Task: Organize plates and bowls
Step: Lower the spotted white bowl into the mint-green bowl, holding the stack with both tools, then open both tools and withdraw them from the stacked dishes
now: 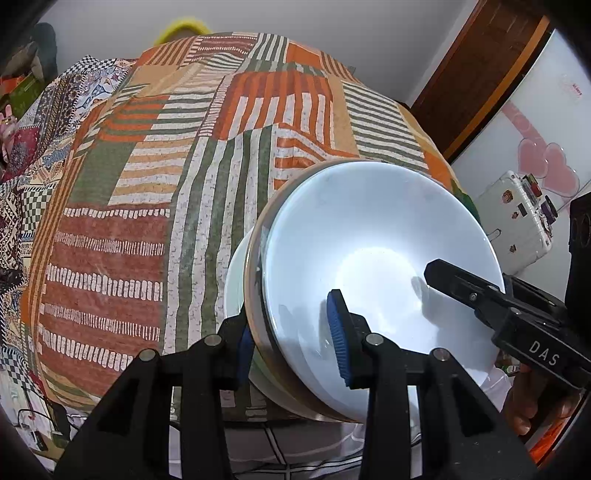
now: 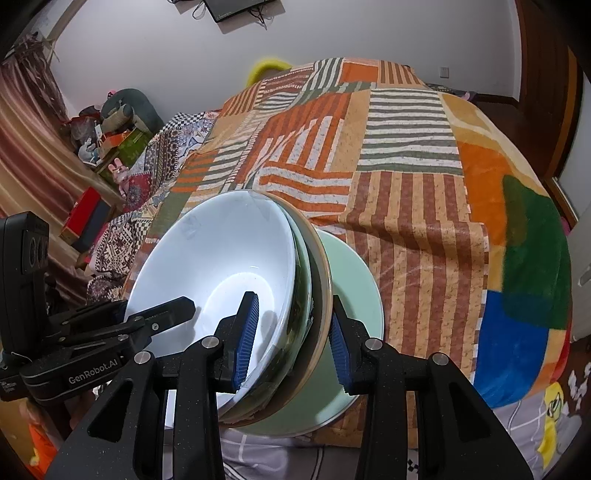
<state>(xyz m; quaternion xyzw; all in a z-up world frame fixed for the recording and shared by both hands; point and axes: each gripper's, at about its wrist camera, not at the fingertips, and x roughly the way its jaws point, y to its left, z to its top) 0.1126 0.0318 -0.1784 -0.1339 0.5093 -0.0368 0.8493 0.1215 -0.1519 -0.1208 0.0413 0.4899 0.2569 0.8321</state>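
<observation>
Here, closest to us, our left gripper [image 1: 293, 350] is clamped on the near rim of a nested stack of bowls, one blue-ribbed pad [image 1: 338, 341] inside the top white bowl [image 1: 369, 258] and the other outside against the stack's wall. Our right gripper [image 2: 291, 339] grips the same stack from the opposite side, one pad [image 2: 245, 338] inside the white bowl [image 2: 221, 258] and one outside by the tan-rimmed bowl [image 2: 323, 280]. Each gripper's black fingers show in the other's view, reaching into the white bowl. Under the stack sits a pale green plate [image 2: 356, 280], touching the lowest bowl. The whole stack is tilted, at the near edge of a bed covered by a striped patchwork blanket [image 1: 147, 184]. Farther off stand a white wall [image 2: 332, 33] and a wooden door frame [image 1: 476, 70].
</observation>
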